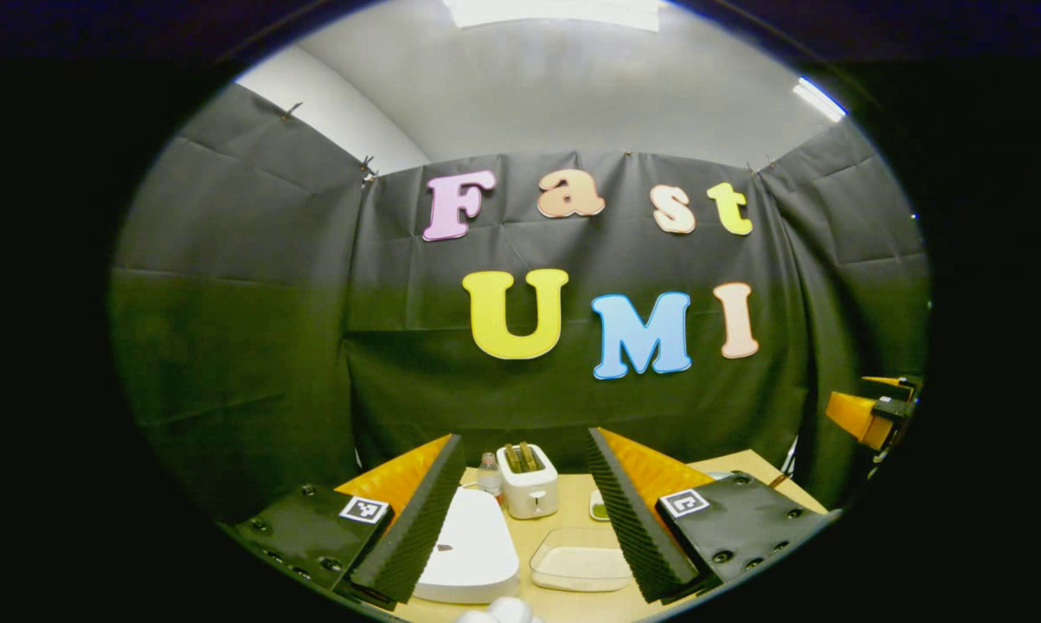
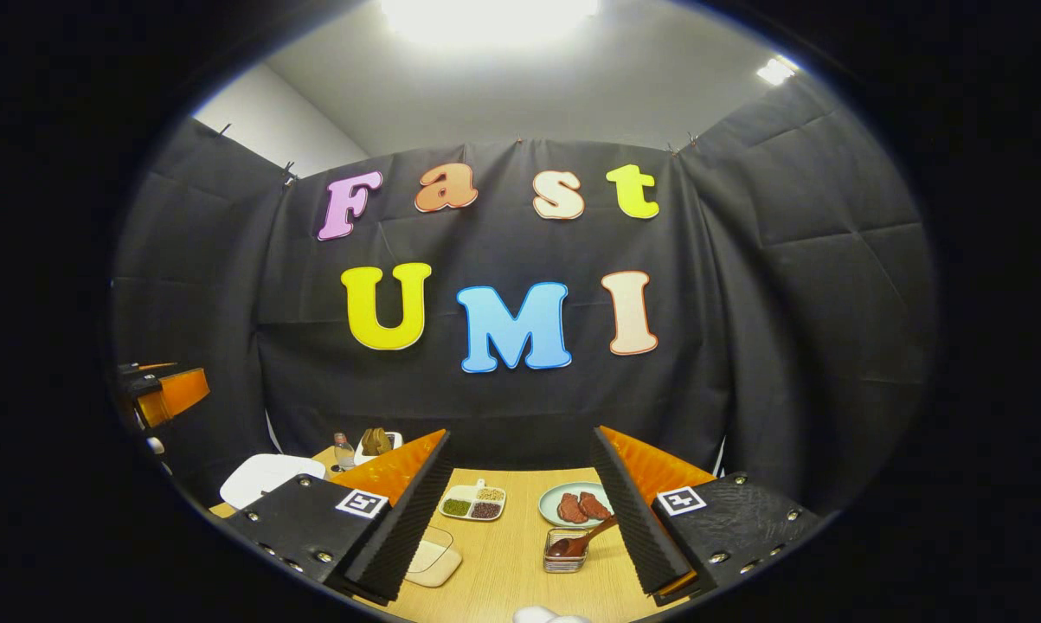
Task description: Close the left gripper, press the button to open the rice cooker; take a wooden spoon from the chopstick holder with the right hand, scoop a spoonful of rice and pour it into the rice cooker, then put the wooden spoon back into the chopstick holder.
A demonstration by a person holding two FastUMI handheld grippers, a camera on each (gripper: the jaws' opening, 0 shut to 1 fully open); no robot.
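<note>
Left gripper (image 1: pixel 524 519) fingers spread apart, low centre frame, above the wooden table (image 1: pixel 572 606). Between them: white rice cooker (image 1: pixel 472 545), lid down; clear rice tray (image 1: pixel 582 567); toaster (image 1: pixel 529 480) behind.

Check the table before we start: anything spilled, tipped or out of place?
Nothing stands out. Rice cooker sits lid down, the tray of rice beside it looks level with no grains on the table, toaster is upright. Wooden spoon leans out of its holder. Both tongs, left and right, are open.

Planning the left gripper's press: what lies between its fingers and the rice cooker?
Nothing. In the left gripper view, the open left gripper hangs over the closed white rice cooker, with only air between.
</note>
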